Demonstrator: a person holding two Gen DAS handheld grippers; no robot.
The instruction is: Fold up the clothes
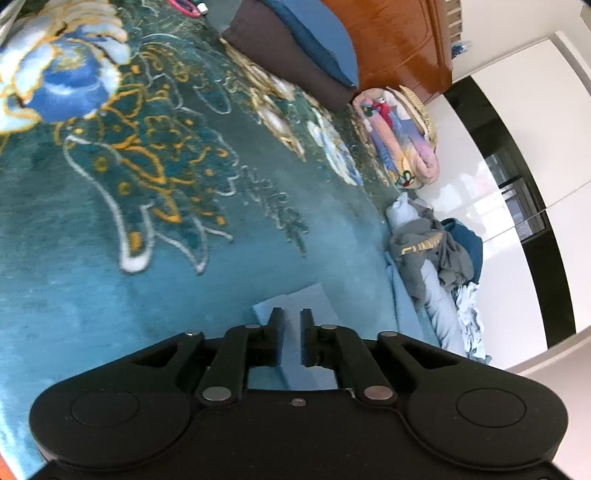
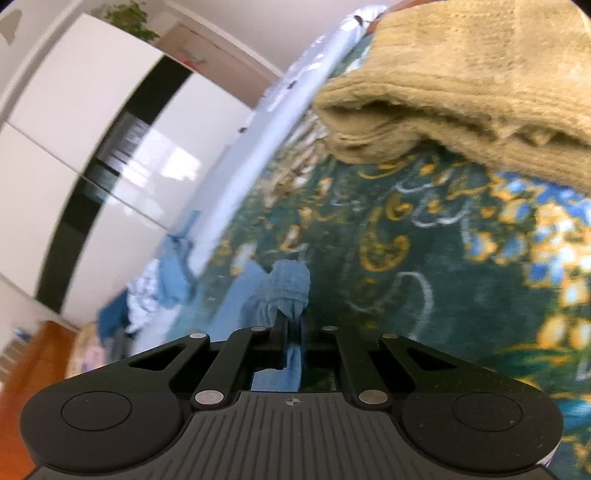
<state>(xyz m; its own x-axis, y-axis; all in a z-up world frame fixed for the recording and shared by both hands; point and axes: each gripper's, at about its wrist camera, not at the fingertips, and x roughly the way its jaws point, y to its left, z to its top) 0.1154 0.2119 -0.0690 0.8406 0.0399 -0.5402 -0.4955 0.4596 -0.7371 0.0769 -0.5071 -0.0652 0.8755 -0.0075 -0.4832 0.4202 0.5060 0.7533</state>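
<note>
A light blue garment [image 1: 295,302] lies on the teal patterned bedspread [image 1: 147,221]. My left gripper [image 1: 291,317] hovers just above its flat corner, jaws a narrow gap apart with nothing between them. In the right wrist view my right gripper [image 2: 291,321] is shut on a bunched, elastic-edged part of the same light blue garment [image 2: 284,288], which trails back under the fingers. Blur hides finer detail there.
A folded tan knit sweater [image 2: 461,85] lies on the bedspread ahead of the right gripper. A heap of grey and blue clothes [image 1: 436,258] lies at the bed's edge. A folded colourful blanket [image 1: 399,136], pillows [image 1: 295,48] and a wooden headboard [image 1: 399,33] stand beyond. White wardrobe doors [image 2: 74,155] flank the bed.
</note>
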